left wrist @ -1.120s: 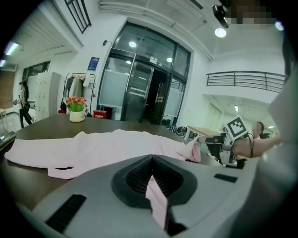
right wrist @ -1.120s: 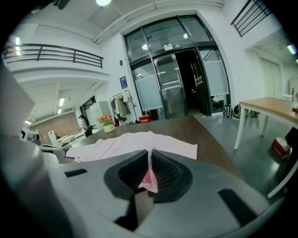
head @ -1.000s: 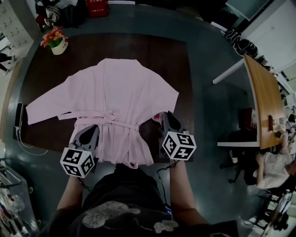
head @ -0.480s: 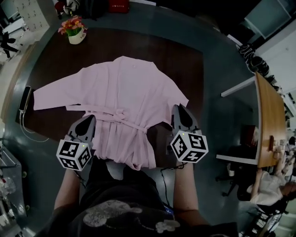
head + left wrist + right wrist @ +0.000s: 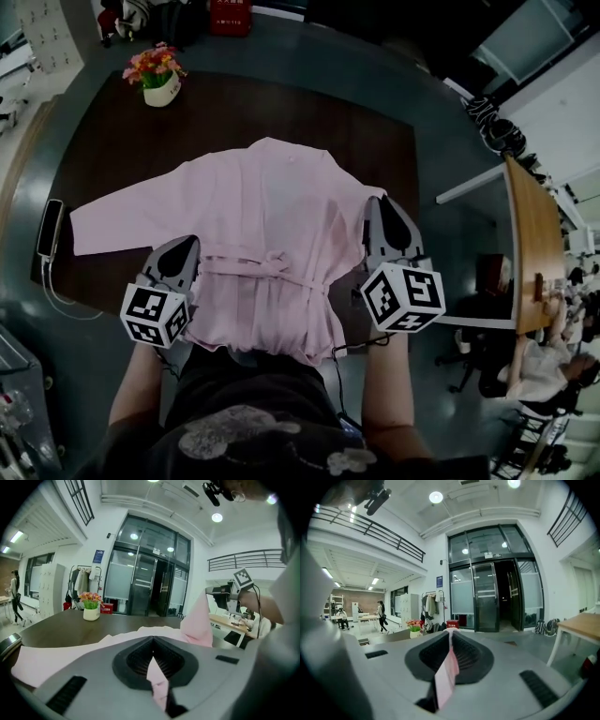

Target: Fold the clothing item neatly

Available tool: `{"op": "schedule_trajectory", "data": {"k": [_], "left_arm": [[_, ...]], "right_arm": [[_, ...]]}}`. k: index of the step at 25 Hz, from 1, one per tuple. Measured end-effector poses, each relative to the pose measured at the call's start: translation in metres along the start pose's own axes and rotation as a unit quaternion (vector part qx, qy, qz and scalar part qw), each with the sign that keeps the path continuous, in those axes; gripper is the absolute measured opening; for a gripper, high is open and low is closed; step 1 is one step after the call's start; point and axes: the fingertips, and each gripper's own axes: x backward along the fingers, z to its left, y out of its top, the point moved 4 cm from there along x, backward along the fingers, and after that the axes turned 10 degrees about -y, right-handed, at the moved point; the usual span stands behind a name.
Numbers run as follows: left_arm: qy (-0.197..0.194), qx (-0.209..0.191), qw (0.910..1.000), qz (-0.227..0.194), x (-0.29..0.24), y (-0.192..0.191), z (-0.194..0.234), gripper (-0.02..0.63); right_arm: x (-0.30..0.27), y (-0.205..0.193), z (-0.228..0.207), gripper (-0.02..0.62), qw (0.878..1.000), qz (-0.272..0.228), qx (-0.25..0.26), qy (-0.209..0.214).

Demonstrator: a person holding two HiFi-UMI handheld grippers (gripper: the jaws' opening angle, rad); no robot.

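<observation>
- The pink robe (image 5: 272, 234) is lying spread on the dark brown table (image 5: 112, 141), its collar pointing toward the far edge and its hem hanging over the near edge, right in front of the person.
- Its tied belt (image 5: 267, 267) is running across the waist, and one sleeve (image 5: 108, 216) is stretching flat toward the table's left edge.
- The left gripper (image 5: 181, 246) is sitting at the robe's left side by the waist, close to the near edge. Its jaws are pressing together on a fold of pink cloth (the fabric is poking out between the pads).
- The right gripper (image 5: 382, 204) is sitting at the robe's right side, toward the table's right edge. Its jaws are pinching a thin strip of the same pink fabric, and that side is standing up in a peak.
- A flower pot (image 5: 157, 80) is standing at the far left corner, well apart from the robe.
- A phone (image 5: 49, 228) is lying at the left edge, just beside the sleeve's cuff.
</observation>
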Motion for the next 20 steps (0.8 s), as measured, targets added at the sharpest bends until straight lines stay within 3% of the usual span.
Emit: {"op": "schedule_trajectory", "data": {"k": [6,11,14,16,20], "left_arm": [[-0.033,-0.007,0.9994,-0.001,0.010,0.015,0.072,0.011],[-0.045,0.007,0.9988,0.017,0.024,0.010,0.118,0.011],[-0.053,0.013,0.9980,0.032,0.029,0.001,0.136,0.011],[-0.057,0.019,0.9974,0.040,0.031,-0.005,0.145,0.011],[-0.068,0.029,0.9956,0.057,0.033,-0.019,0.156,0.011]], "right_arm": [[-0.035,0.014,0.103,0.015,0.999,-0.023,0.044,-0.016],[-0.074,-0.036,0.189,0.015,0.989,0.034,0.140,-0.004],[-0.088,-0.092,0.223,0.015,0.976,0.108,0.190,0.011],[-0.090,-0.131,0.244,0.021,0.963,0.162,0.212,0.047],[-0.082,-0.190,0.285,0.129,0.925,0.233,0.270,0.134]]}}
